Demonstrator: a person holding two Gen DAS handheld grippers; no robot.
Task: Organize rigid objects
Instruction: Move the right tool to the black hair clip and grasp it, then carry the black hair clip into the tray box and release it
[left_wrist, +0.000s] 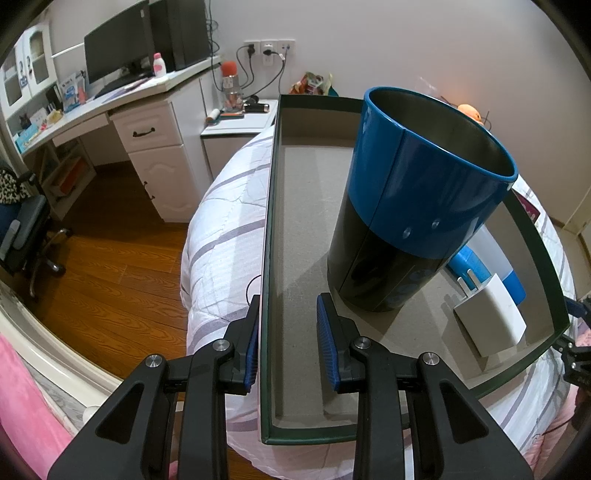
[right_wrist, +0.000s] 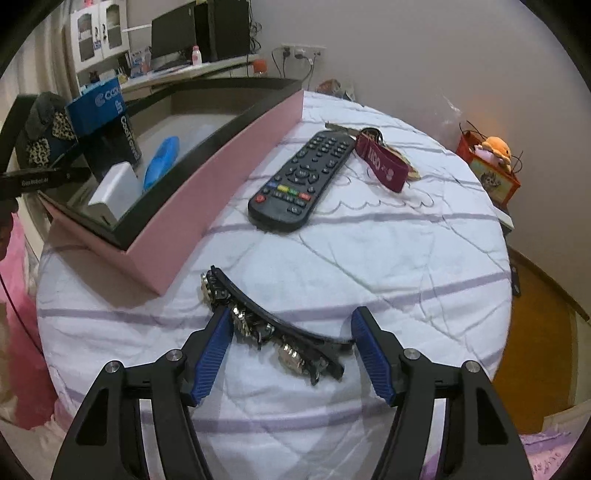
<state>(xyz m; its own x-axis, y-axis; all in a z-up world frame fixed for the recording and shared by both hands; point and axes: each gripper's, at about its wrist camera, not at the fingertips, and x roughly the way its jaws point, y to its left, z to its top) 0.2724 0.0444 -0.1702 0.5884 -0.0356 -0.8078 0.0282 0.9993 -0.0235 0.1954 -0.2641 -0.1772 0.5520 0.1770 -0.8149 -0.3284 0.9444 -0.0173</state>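
Note:
A shallow box (left_wrist: 271, 229) with a dark rim lies on the bed; its outside is pink in the right wrist view (right_wrist: 207, 192). It holds a blue and black tin (left_wrist: 413, 206), a white adapter (left_wrist: 491, 314) and a blue object (left_wrist: 511, 280). My left gripper (left_wrist: 286, 339) is open and straddles the box's left wall. My right gripper (right_wrist: 291, 350) is open around a black jewelled hair clip (right_wrist: 273, 325) on the quilt. A black remote (right_wrist: 301, 181) and a maroon keychain with keys (right_wrist: 380, 158) lie farther off.
The bed has a white quilt with purple stripes (right_wrist: 369, 277). A white desk with a monitor (left_wrist: 118, 48) stands at the left, over a wooden floor (left_wrist: 110, 266). A nightstand (left_wrist: 240, 125) with small items sits by the wall. An orange plush toy (right_wrist: 496, 147) sits on a box at right.

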